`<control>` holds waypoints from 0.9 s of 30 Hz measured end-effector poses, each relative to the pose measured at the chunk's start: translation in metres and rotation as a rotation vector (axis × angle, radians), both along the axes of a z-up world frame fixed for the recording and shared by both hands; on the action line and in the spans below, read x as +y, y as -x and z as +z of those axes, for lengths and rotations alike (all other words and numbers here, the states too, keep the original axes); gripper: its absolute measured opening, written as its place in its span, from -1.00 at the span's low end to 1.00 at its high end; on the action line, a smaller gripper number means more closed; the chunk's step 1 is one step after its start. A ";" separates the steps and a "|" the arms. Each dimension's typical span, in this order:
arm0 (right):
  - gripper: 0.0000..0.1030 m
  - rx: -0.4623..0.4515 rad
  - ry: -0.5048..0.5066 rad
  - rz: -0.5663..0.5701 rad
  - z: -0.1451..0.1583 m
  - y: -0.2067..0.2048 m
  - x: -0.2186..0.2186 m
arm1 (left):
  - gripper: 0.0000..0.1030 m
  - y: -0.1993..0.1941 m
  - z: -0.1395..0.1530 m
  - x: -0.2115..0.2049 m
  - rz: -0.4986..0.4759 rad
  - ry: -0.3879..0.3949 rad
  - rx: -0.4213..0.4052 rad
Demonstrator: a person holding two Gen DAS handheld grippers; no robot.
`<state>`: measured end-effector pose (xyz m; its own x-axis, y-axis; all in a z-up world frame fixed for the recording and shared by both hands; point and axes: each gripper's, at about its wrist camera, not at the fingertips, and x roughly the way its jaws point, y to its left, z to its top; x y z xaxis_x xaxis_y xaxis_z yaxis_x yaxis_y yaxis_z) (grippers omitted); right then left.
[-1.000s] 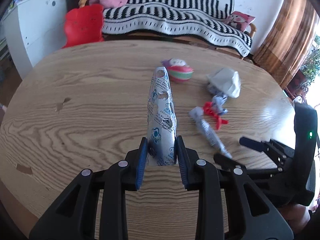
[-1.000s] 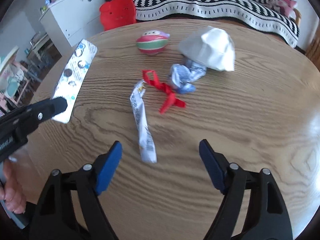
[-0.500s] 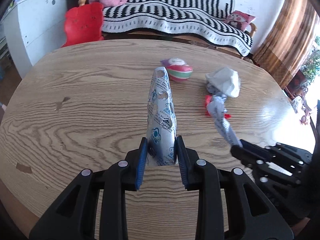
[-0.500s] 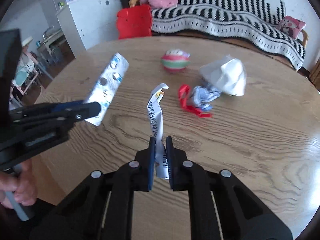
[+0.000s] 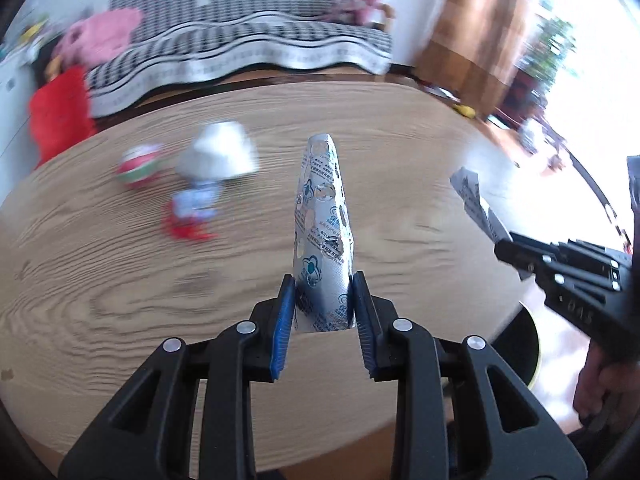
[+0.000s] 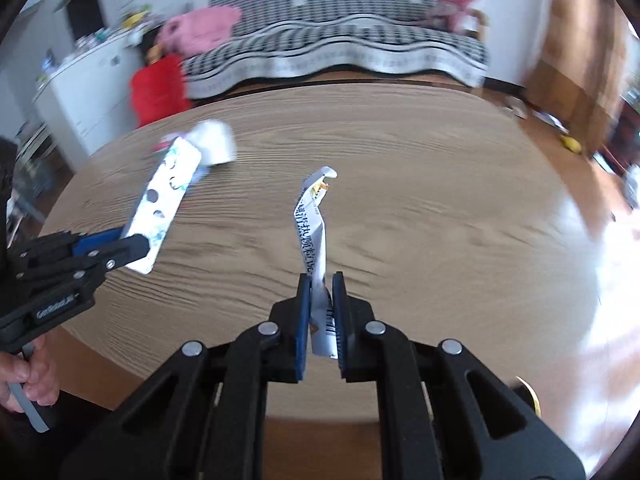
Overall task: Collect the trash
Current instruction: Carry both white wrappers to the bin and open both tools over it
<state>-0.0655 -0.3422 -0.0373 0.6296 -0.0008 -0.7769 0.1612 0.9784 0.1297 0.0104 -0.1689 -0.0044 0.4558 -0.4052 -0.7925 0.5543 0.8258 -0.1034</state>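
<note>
My left gripper (image 5: 322,296) is shut on a silver blister pack (image 5: 323,224) with blue print, held upright above the wooden table (image 5: 120,300). It also shows in the right wrist view (image 6: 164,200). My right gripper (image 6: 321,300) is shut on a thin white sachet wrapper (image 6: 312,224), lifted off the table; it shows at the right in the left wrist view (image 5: 476,204). On the table at the left lie a crumpled white paper (image 5: 220,152), a blue-white wrapper (image 5: 196,200) and a red strip (image 5: 184,232).
A red, green and white ball-like toy (image 5: 138,164) lies at the table's far left. A black-and-white striped sofa (image 5: 240,52) and a red chair (image 5: 60,112) stand behind the table. A dark round object with a yellow rim (image 5: 520,344) sits below the table's right edge.
Both grippers have swung to the right with their trash held up; the remaining litter now sits far left in both views. The right gripper closed on the sachet about half a second ago.
</note>
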 end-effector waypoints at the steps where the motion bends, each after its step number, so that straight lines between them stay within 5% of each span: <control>1: -0.77 0.000 -0.003 -0.027 -0.001 0.011 -0.016 | -0.45 0.011 0.000 -0.019 -0.039 0.001 -0.003; 8: -0.77 0.032 -0.035 -0.231 -0.025 0.107 -0.125 | -0.45 0.084 -0.015 -0.121 -0.276 0.003 0.011; 16: -0.77 0.144 -0.125 -0.361 -0.078 0.185 -0.189 | -0.45 0.155 -0.049 -0.201 -0.489 -0.048 0.036; 27: -0.77 0.395 -0.233 -0.356 -0.154 0.181 -0.194 | -0.44 0.163 -0.085 -0.230 -0.520 -0.115 0.086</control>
<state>-0.2468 -0.5361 -0.1915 0.2844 0.0395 -0.9579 0.5548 0.8081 0.1980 -0.1521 -0.3986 -0.0890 0.1492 -0.4689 -0.8706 0.8867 0.4531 -0.0920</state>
